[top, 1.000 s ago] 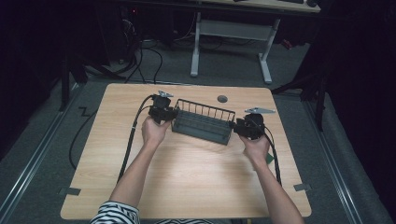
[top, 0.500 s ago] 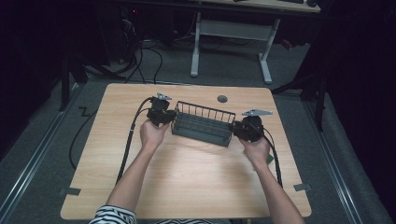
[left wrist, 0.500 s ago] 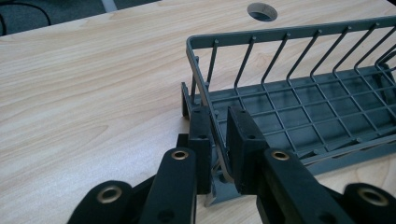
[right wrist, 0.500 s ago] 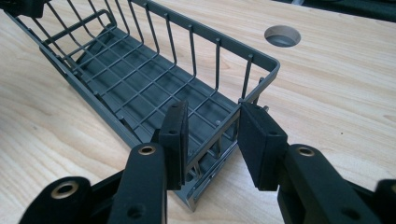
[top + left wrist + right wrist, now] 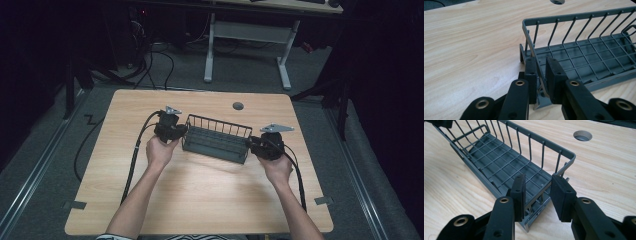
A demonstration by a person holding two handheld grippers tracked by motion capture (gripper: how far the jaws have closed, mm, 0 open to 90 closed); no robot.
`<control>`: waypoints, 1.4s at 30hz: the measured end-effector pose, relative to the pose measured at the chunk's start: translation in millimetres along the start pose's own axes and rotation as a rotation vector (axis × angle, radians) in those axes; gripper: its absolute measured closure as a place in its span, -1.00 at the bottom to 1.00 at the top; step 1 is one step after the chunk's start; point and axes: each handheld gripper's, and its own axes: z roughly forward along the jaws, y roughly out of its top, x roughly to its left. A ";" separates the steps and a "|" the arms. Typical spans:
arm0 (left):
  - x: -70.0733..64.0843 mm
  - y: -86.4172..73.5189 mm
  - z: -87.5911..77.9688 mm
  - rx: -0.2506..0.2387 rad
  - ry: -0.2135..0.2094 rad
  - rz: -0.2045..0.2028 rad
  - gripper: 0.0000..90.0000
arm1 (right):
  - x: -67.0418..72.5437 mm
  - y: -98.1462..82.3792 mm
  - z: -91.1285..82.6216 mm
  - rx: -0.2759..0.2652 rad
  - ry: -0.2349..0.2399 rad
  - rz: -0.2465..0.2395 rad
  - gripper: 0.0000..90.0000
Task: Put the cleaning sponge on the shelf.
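High view: unlabelled grey wire basket (image 5: 216,138)

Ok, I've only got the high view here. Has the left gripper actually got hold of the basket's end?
Observer: Yes. In the left gripper view, the left gripper is shut on the wire basket, with one jaw inside its end wall and one outside.
Operator: And the right one?
Observer: The right gripper straddles the opposite end wall the same way and is closed on it.
Operator: Anything inside the basket?
Observer: No, its grid floor is bare from end to end.
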 end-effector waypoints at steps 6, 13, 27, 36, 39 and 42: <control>-3.1 -8.9 -8.6 -0.003 -0.015 -0.007 0.77 | 4.3 -7.8 -7.7 -0.008 0.033 0.004 0.46; -10.1 -21.6 -20.3 -0.015 -0.018 -0.012 0.77 | 11.2 -18.5 -18.8 -0.019 0.059 -0.005 0.45; -10.6 -28.1 -27.3 -0.023 -0.036 -0.031 0.77 | 16.4 -24.4 -26.5 -0.022 0.076 0.000 0.44; -9.2 -22.8 -21.4 -0.027 -0.025 -0.031 0.77 | 11.8 -20.1 -18.8 -0.023 0.060 0.010 0.44; -8.6 -21.8 -20.1 -0.028 -0.023 -0.033 0.77 | 11.6 -18.6 -17.9 -0.017 0.057 0.007 0.43; -8.4 -21.9 -19.9 -0.028 -0.025 -0.021 0.74 | 11.3 -18.5 -17.5 -0.017 0.056 0.002 0.40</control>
